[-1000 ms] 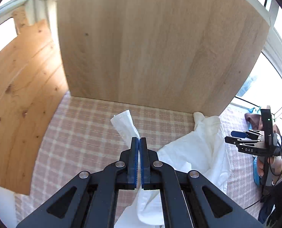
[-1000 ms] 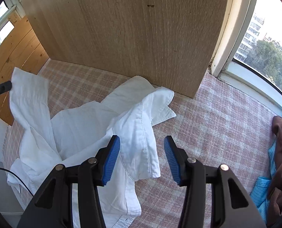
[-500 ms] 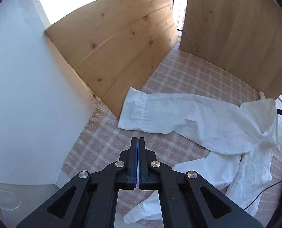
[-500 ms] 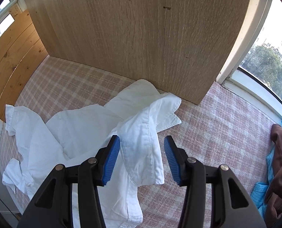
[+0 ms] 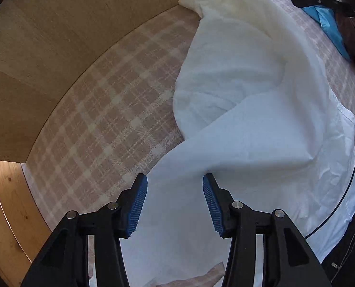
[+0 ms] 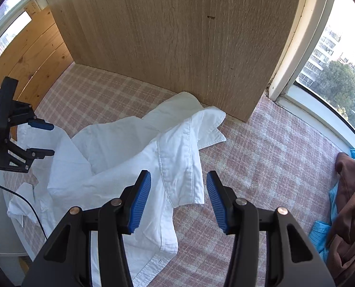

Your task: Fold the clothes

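Left gripper [image 5: 175,202]: points down over the white shirt [image 5: 249,110]; its jaws are opening, blue ribbed pads [image 5: 139,205] set apart, cloth showing in the gap below them but neither pad pressing on it.
Left gripper, other view: seen at the left edge of the right wrist picture [image 6: 42,138], its two fingers apart, above the shirt's far sleeve area.
Right gripper [image 6: 178,199]: jaws spread, nothing pinched; it hangs over the shirt's near edge without visibly touching it.
Shirt position [image 6: 134,157]: crumpled on the pink plaid cloth [image 6: 261,143], its collar end against the foot of the light wood panel [image 6: 177,35]; a stitched placket runs down toward the right gripper.
Surroundings: knotty pine boards [image 6: 36,55] at the left; a window [image 6: 333,47] with trees and buildings outside at the right.
Other clothes: a brown garment [image 6: 352,203] and a blue garment [image 6: 321,234] lie at the right edge, apart from the shirt.
Hidden or cut off: the shirt's lower part runs under both grippers' bodies and out of frame; a thin black cable [image 5: 340,198] crosses its right side; the left wrist picture is soft and blurred, so seams there are hard to read.
Writing: no legible text or brand anywhere.
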Motion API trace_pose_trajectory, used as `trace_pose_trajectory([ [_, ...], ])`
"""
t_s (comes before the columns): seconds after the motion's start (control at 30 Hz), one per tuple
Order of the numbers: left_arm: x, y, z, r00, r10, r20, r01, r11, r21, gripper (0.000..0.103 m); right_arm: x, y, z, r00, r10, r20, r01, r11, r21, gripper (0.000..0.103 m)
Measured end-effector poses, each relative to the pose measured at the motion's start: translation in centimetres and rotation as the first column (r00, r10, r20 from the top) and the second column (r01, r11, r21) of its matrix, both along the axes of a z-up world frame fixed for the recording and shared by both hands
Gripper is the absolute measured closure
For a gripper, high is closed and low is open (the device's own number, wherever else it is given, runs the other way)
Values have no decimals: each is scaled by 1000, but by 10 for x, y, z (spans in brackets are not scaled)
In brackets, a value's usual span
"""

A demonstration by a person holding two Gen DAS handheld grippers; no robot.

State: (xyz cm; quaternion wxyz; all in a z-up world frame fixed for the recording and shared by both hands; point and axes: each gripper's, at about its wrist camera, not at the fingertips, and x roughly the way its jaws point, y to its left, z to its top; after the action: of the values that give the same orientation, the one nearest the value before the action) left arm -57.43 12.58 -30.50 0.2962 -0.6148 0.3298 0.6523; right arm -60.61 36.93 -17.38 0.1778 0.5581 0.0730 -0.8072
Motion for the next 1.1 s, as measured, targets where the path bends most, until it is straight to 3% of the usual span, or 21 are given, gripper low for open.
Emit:
trace_pose_trajectory([
  [0.1,-19,-13,-14,996,9,88,-10,1000,11,54,1,-2,-1,1000,22,0,-22,1000,13,55],
  [0.2,-27,-19,-25,992,7,126,-8,1000,9,53,-7,-3,0,1000,11,8,-11,1000,-6,55],
  [0.23,-28,-21,-26,991,7,130,-8,1000,12,57,-11,-3,0,1000,-1,9,1,1000,-13,55],
  [0.3,-31,-28,-21,990,35,138,-42,998,50,97,-17,-4,0,1000,-25,4,25,1000,-15,55],
  [0.33,-30,-32,-18,989,52,142,-60,996,59,103,-20,-4,0,999,-37,-1,37,999,-10,55],
  [0.5,-9,-50,11,990,90,107,-101,989,106,103,-38,-6,-6,993,-113,29,113,993,-18,54],
  [0.57,2,-59,27,990,112,80,-121,985,125,103,-45,-8,-7,990,-135,40,135,991,-15,46],
  [0.73,25,-82,67,979,204,-7,-201,968,148,103,-65,-13,-21,974,-209,90,206,978,40,45],
  [0.87,45,-82,91,978,199,-57,-187,967,172,103,-71,-16,-37,967,-232,109,224,972,74,45],
  [0.9,47,-83,94,976,205,-67,-192,967,168,103,-67,-16,-37,971,-220,95,215,975,55,54],
  [0.93,48,-85,95,974,214,-73,-200,966,163,103,-64,-16,-38,975,-208,80,206,978,36,84],
  [0.97,48,-87,96,970,227,-83,-212,965,156,103,-60,-17,-39,978,-194,80,192,981,32,95],
  [1.1,57,-109,98,948,283,-143,-267,956,126,103,-42,-9,-23,980,-198,-4,198,980,-28,95],
])
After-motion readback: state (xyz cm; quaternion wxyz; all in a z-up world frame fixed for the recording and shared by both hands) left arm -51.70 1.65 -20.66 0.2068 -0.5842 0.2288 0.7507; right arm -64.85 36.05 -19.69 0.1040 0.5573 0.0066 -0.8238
